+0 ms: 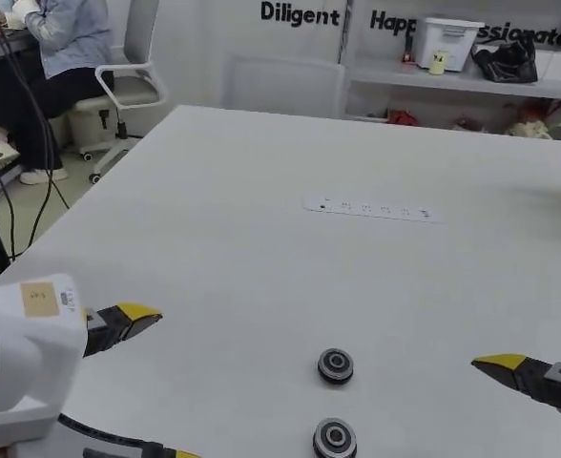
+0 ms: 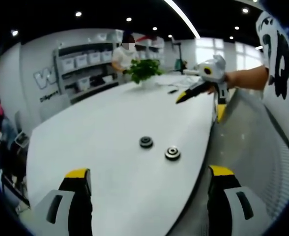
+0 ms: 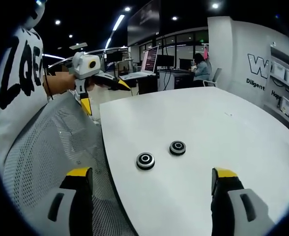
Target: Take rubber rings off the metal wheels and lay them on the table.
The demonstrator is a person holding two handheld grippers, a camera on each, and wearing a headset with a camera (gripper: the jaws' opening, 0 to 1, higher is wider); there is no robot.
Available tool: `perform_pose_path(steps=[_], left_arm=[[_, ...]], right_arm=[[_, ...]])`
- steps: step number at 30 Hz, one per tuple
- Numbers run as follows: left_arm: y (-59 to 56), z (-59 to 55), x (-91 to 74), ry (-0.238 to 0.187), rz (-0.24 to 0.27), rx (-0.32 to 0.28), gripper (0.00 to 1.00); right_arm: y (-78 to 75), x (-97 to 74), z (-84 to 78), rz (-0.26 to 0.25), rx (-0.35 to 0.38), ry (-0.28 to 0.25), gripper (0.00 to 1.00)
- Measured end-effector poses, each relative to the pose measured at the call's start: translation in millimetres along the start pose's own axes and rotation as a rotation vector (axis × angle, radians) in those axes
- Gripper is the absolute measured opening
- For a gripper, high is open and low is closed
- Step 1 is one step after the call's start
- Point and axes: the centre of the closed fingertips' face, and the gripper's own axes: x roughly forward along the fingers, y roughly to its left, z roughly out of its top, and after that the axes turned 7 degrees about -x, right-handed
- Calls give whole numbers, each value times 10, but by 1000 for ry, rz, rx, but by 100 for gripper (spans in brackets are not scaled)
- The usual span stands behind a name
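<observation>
Two small metal wheels with black rubber rings lie flat near the front edge of the white table (image 1: 261, 239). The far wheel (image 1: 335, 365) (image 2: 145, 142) (image 3: 177, 147) and the near wheel (image 1: 335, 438) (image 2: 172, 153) (image 3: 145, 161) sit close together. My left gripper (image 1: 166, 386) (image 2: 149, 174) hovers open at the left, well short of them, and it appears in the right gripper view (image 3: 100, 76) too. My right gripper (image 2: 198, 86) (image 3: 152, 173) is open at the right, with one yellow fingertip (image 1: 500, 363) in the head view. Neither holds anything.
A white power strip (image 1: 371, 209) lies mid-table beyond the wheels. A person sits on an office chair (image 1: 118, 95) at the back left. Shelves with a white box (image 1: 447, 43) stand behind the table. A green plant (image 2: 143, 71) grows at the table's right end.
</observation>
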Motion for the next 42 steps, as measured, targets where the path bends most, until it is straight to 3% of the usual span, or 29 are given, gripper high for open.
perform_pose_path(steps=[19, 31, 42], left_arm=[[59, 66, 106, 7, -21, -2, 99], [96, 24, 111, 40, -38, 21, 99], [90, 85, 198, 19, -51, 27, 98]], right_arm=[[-47, 6, -24, -11, 9, -2, 97], [-51, 64, 51, -7, 7, -13, 97], [-30, 103, 75, 3, -4, -14, 96]])
